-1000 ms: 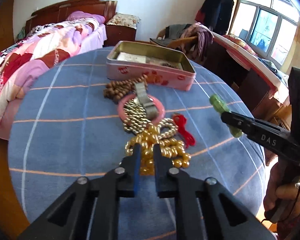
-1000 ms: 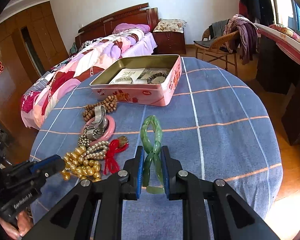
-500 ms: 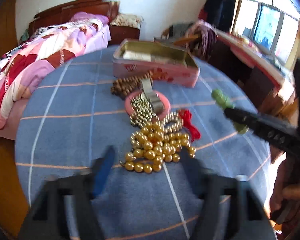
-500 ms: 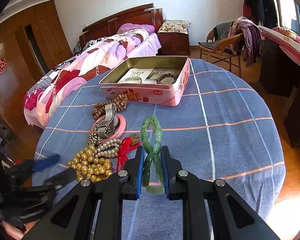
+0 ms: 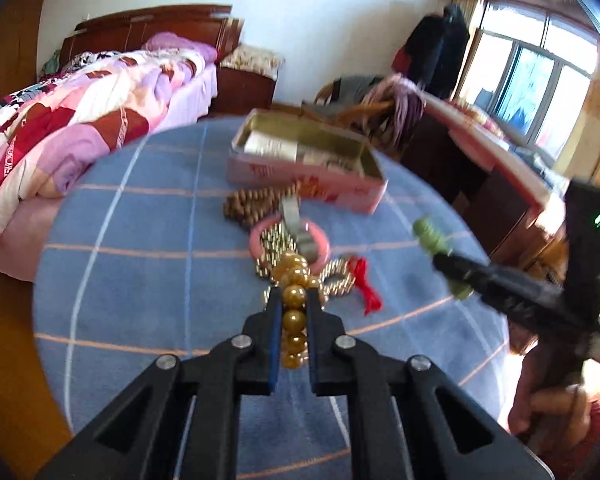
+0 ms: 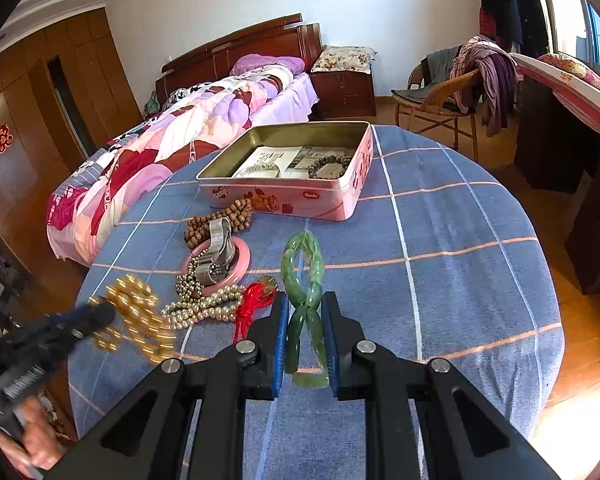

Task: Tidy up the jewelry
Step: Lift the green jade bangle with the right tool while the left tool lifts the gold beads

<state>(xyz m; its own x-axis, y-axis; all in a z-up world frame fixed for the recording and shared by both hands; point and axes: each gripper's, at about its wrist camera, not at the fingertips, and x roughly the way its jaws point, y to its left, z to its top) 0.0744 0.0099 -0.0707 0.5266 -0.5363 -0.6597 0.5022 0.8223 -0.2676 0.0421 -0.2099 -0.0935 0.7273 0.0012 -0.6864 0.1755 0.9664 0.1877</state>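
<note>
My left gripper (image 5: 293, 300) is shut on a gold bead necklace (image 5: 293, 320) and holds it above the blue tablecloth; in the right wrist view the necklace (image 6: 136, 320) is blurred. My right gripper (image 6: 304, 300) is shut on a green jade bracelet (image 6: 303, 276), also seen in the left wrist view (image 5: 432, 236). A pink open tin (image 6: 292, 200) stands behind, holding two bracelets and a paper. On the cloth lie a pink bangle (image 6: 240, 268) with a silver watch (image 6: 218, 248), brown wooden beads (image 6: 220, 220), pearl beads (image 6: 208, 308) and a red tassel (image 6: 252, 308).
The round table (image 6: 440, 280) has a blue checked cloth. A bed (image 6: 188, 120) stands to the back left, a wicker chair (image 6: 440, 108) with clothes behind, and a dark desk (image 6: 560, 140) to the right.
My left gripper opened half a second ago, has shut on the gold bead necklace and lifted it off the cloth. My right gripper keeps its hold on the green bracelet.
</note>
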